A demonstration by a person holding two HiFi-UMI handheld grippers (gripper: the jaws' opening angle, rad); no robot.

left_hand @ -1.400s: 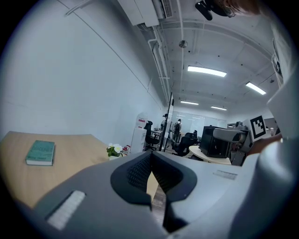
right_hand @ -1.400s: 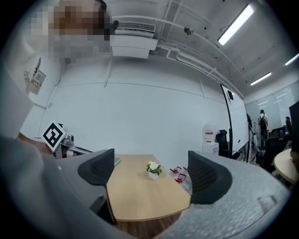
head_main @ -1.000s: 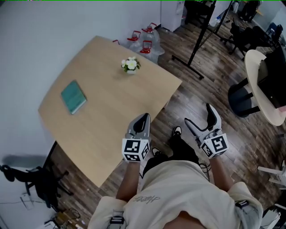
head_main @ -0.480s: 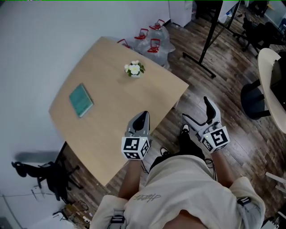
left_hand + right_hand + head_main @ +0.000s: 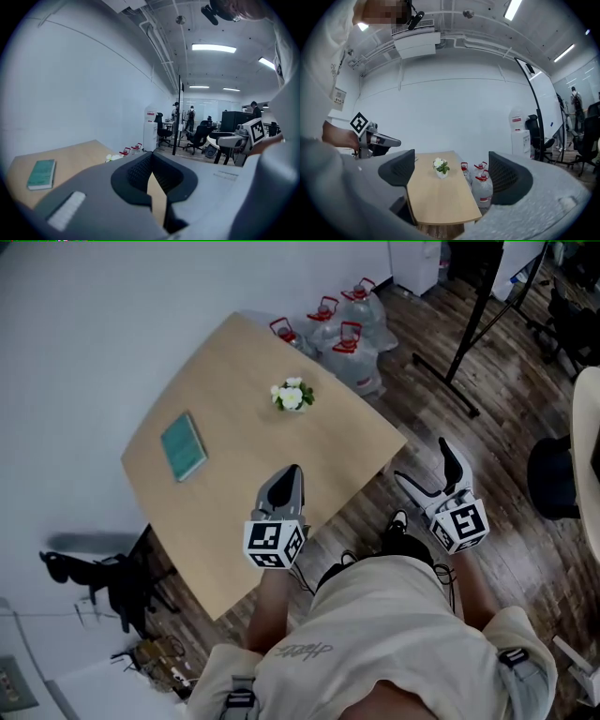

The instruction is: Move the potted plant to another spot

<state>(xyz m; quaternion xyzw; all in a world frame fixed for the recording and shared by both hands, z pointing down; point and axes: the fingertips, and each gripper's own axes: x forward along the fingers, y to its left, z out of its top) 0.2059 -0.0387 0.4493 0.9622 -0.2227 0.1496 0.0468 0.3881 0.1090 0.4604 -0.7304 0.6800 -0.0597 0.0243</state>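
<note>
The potted plant, white flowers in a small white pot, stands near the far right edge of the wooden table. It also shows in the right gripper view, where the potted plant appears between the jaws but far off. My left gripper is shut and empty, over the table's near right edge. My right gripper hangs open and empty over the floor, right of the table. In the left gripper view the left gripper has its jaws pressed together, with white petals just showing beyond them.
A teal book lies on the table's left side. Several water bottles with red handles stand on the floor behind the table. A black stand is at the right, a dark chair at the left.
The head view has shifted, so the table and plant sit further right and lower in frame. My left gripper has come further over the table's edge. Both grippers keep their states.
</note>
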